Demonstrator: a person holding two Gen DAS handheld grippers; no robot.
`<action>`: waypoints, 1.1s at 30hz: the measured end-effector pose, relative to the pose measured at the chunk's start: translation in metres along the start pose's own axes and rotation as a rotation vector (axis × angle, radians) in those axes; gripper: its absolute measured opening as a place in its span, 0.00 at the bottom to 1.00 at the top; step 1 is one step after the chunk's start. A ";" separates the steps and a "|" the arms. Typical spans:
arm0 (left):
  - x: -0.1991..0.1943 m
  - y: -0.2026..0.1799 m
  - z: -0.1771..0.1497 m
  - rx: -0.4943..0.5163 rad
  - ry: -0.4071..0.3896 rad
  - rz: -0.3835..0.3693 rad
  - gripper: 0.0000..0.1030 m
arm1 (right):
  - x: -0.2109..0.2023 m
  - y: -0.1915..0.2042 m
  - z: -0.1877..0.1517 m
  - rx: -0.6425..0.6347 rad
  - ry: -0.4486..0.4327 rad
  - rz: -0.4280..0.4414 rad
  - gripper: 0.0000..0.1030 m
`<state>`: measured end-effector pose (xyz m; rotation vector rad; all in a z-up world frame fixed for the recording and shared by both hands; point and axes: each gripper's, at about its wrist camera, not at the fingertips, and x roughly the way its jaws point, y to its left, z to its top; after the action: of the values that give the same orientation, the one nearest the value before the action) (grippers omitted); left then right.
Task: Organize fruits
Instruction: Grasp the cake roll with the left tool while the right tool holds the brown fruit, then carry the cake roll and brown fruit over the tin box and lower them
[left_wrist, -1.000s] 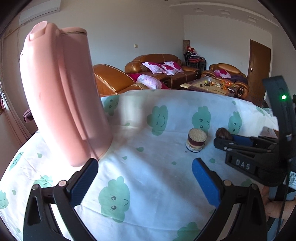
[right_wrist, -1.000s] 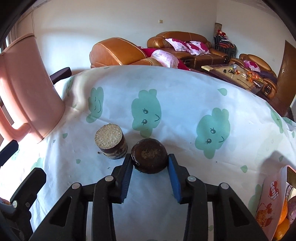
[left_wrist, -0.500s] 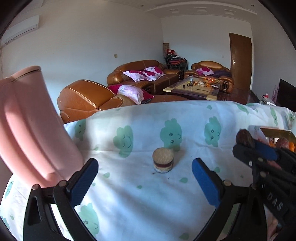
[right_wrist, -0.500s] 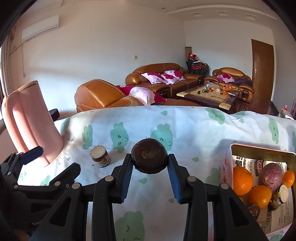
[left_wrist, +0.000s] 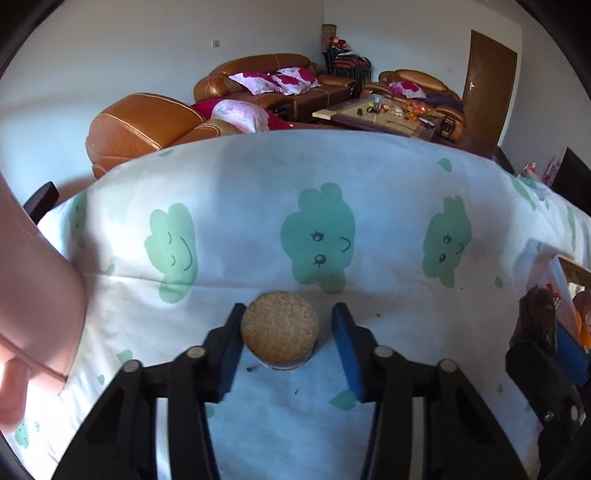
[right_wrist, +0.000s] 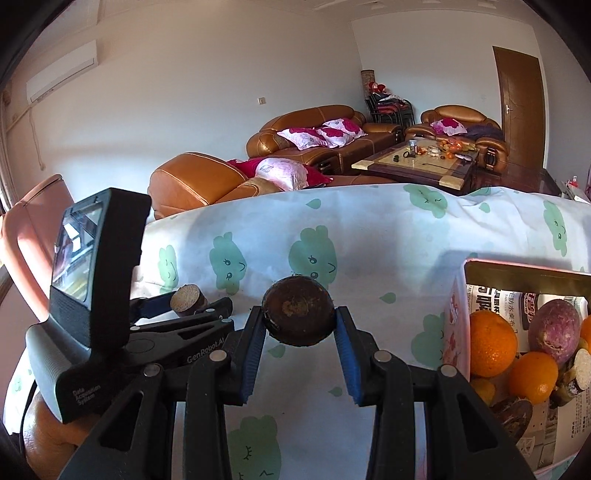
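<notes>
Your left tool (left_wrist: 284, 332) is closing around the cut cane piece (left_wrist: 279, 329) standing on the bench (left_wrist: 388, 229). The left pad sits right against it; a sliver of gap shows at the right pad, so no firm grip yet. Your right tool (right_wrist: 299, 338) is clamped on a dark round fruit (right_wrist: 297, 311), held off the cloth and just left of the box (right_wrist: 458, 317).

The box is the landmark. Inside it: oranges (right_wrist: 493, 343), a purple fruit (right_wrist: 558, 325) and another cane piece (right_wrist: 576, 376). The cane piece in your left tool stands well left of the box.

Doing it well, as I judge it: let the left tool finish closing square on the round sides, low enough that the pads catch the dark bark, not only the pale top. Lift straight, since the stub looks likely to tip. Carry the right fruit over the near wall of the box before letting go.

Hard to read: the base of the stub is hidden behind its own top in the left view. The right side and floor of the box are cut off by the frame. The pink thing (left_wrist: 33, 314) far left of the box is only partly in view; I can't tell what it is. In the left view the right tool shows only as a dark edge.
</notes>
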<state>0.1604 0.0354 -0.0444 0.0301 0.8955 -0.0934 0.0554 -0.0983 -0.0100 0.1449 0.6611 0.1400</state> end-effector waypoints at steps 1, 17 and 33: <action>-0.001 0.002 -0.001 -0.015 -0.004 -0.006 0.35 | 0.000 0.001 0.000 -0.006 -0.002 -0.003 0.39; -0.061 0.022 -0.040 -0.117 -0.239 0.057 0.35 | -0.019 0.008 -0.002 -0.043 -0.103 -0.065 0.39; -0.108 0.022 -0.075 -0.142 -0.393 -0.032 0.35 | -0.057 0.006 -0.022 -0.084 -0.158 -0.076 0.39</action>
<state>0.0372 0.0692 -0.0071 -0.1319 0.5078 -0.0624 -0.0031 -0.1002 0.0085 0.0487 0.5013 0.0819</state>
